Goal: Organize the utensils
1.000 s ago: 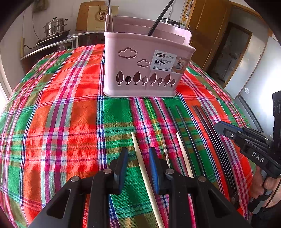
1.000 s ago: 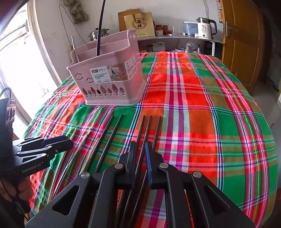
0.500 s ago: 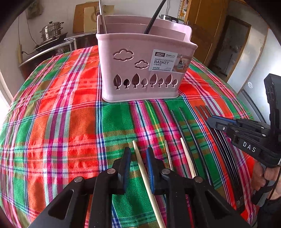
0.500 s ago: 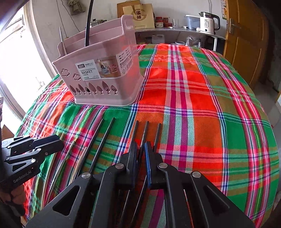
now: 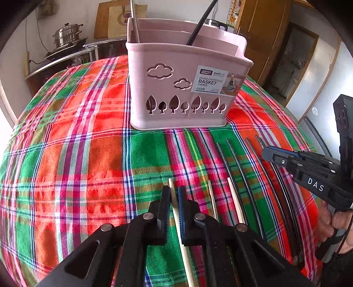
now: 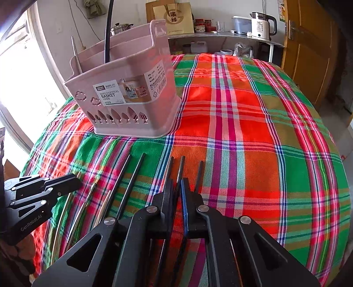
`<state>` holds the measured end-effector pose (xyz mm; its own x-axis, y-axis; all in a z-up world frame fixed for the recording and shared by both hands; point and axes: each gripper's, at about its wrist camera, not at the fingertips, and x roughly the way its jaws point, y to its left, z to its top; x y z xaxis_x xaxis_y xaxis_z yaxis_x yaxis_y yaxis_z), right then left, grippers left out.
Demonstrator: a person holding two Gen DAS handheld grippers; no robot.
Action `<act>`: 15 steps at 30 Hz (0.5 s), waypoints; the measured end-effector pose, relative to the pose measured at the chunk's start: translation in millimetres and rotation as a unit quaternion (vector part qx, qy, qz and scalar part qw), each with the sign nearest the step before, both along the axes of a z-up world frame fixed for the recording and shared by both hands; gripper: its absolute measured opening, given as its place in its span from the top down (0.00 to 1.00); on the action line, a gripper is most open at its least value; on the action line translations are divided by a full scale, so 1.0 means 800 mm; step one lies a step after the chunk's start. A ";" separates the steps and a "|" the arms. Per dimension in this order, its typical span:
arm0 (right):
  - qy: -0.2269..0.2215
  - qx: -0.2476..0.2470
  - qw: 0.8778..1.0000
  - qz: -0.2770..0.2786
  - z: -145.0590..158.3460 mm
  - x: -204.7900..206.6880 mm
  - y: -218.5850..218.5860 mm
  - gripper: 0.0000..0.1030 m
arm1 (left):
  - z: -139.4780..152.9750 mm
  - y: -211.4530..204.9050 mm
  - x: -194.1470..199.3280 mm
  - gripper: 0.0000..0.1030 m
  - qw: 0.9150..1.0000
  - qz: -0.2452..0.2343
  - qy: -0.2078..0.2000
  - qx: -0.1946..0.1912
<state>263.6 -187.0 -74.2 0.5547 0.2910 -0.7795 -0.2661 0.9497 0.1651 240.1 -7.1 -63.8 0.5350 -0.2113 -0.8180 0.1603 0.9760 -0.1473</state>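
Observation:
A pink divided basket stands on the plaid tablecloth, also in the right wrist view, with a black chopstick and a metal one upright in it. My left gripper is shut on a pale wooden chopstick. More pale chopsticks and several black ones lie to its right. My right gripper is shut on a black chopstick, with other black chopsticks beside it.
The plaid cloth covers a round table that drops off at the edges. A counter with a kettle and a paper bag stands behind. A steel pot sits at the back left.
Both grippers have moved closer to the basket. The left jaws have closed from wide apart onto the wooden chopstick. The right jaws stay closed on the black chopstick.

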 end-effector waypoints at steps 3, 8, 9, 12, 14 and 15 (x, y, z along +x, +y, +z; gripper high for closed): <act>-0.017 0.007 1.000 0.001 0.017 -0.008 -0.002 0.94 | 0.013 0.003 -0.005 0.94 1.000 -0.005 -0.011 -0.009; -0.053 0.021 0.998 0.006 0.058 -0.024 -0.004 0.94 | 0.054 0.006 -0.018 0.95 0.999 -0.015 -0.045 -0.023; -0.062 0.025 0.998 0.007 0.067 -0.028 -0.004 0.94 | 0.063 0.008 -0.021 0.95 0.998 -0.017 -0.053 -0.025; -0.090 0.032 0.995 0.010 0.095 -0.042 -0.005 0.94 | 0.091 0.010 -0.032 0.96 0.997 -0.020 -0.076 -0.027; -0.107 0.036 0.994 0.012 0.111 -0.049 -0.007 0.95 | 0.110 0.012 -0.039 0.96 0.995 -0.021 -0.092 -0.027; -0.115 0.037 0.993 0.013 0.118 -0.054 -0.007 0.95 | 0.118 0.014 -0.041 0.96 0.994 -0.021 -0.100 -0.028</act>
